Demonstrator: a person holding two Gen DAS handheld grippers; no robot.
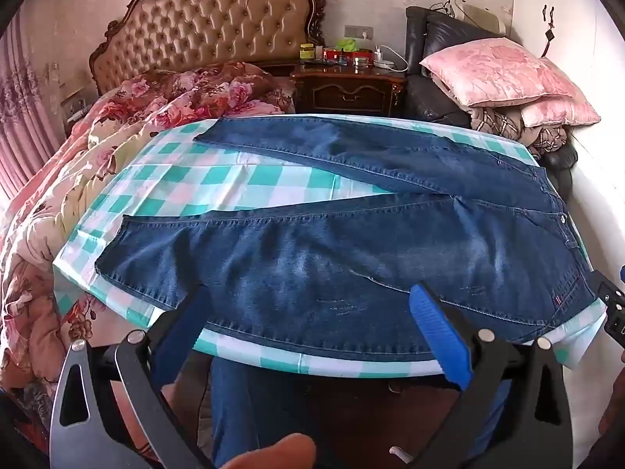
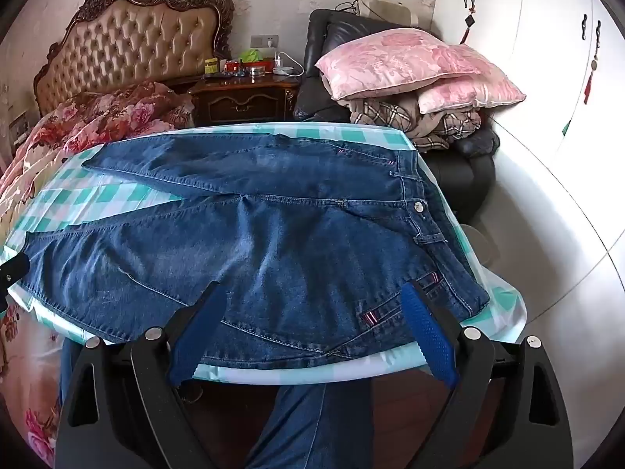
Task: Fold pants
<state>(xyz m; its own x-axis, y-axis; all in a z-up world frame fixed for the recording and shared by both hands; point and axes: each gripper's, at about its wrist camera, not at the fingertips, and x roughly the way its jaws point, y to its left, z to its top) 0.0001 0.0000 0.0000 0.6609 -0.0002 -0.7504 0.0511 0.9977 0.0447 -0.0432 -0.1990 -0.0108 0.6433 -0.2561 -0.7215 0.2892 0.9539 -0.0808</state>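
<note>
Blue jeans (image 1: 332,242) lie flat on a table with a green-and-white checked cloth (image 1: 234,179), legs spread apart toward the left, waistband at the right. My left gripper (image 1: 312,293) is open, its blue pads (image 1: 437,328) hovering over the near leg's lower edge. My right gripper (image 2: 312,293) is open above the jeans (image 2: 273,234) near the hip and pocket, close to the table's near edge (image 2: 293,375). Neither holds cloth. The right gripper's body shows at the right edge of the left wrist view (image 1: 613,305).
A bed with a floral quilt (image 1: 78,179) stands left of the table. A dark nightstand (image 1: 347,86) with small items is behind. A black armchair stacked with pink pillows (image 2: 410,62) is at the back right. White wardrobe doors (image 2: 547,78) are on the right.
</note>
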